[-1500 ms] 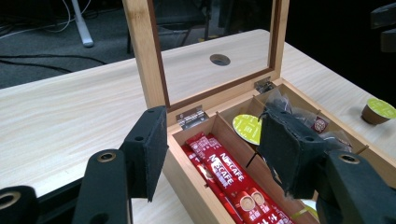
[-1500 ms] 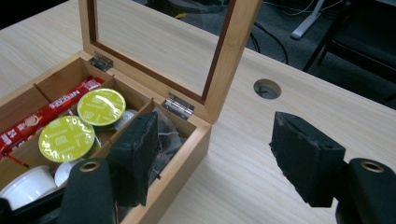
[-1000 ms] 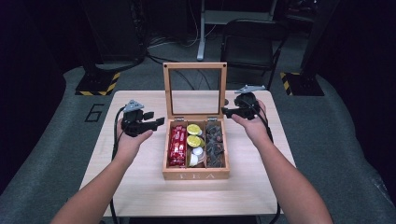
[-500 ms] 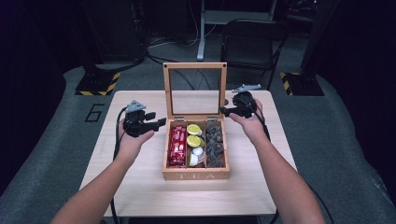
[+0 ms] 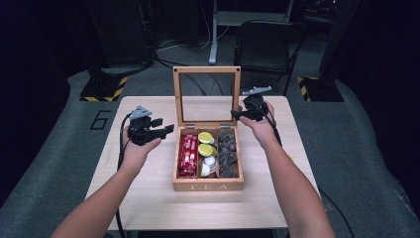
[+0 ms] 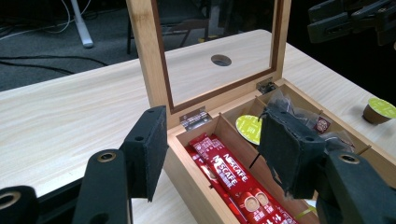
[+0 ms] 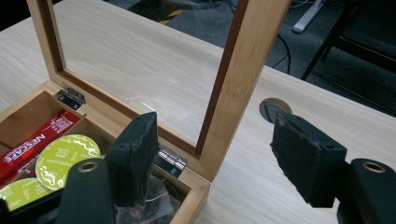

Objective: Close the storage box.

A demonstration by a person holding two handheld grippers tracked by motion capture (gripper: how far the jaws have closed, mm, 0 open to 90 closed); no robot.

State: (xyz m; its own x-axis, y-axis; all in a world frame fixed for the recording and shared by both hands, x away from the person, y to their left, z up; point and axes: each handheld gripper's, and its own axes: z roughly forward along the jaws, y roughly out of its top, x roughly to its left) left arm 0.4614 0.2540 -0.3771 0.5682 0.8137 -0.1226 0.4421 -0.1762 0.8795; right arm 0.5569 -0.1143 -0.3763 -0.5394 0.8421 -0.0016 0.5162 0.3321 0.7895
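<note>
Table (image 5: 148, 198): box (image 5: 208, 186) marked "TEA"; "NESCAFE" sachets (image 6: 229, 179).

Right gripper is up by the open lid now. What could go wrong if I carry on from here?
1. The right gripper has open jaws beside the side rail of the upright glass-paned wooden lid; a push there may slam it onto the contents.
2. The dark tea bags heap high in their compartment and might get pinched.
3. The left gripper, open, holds nothing, so the light wooden tea box could slide.
</note>
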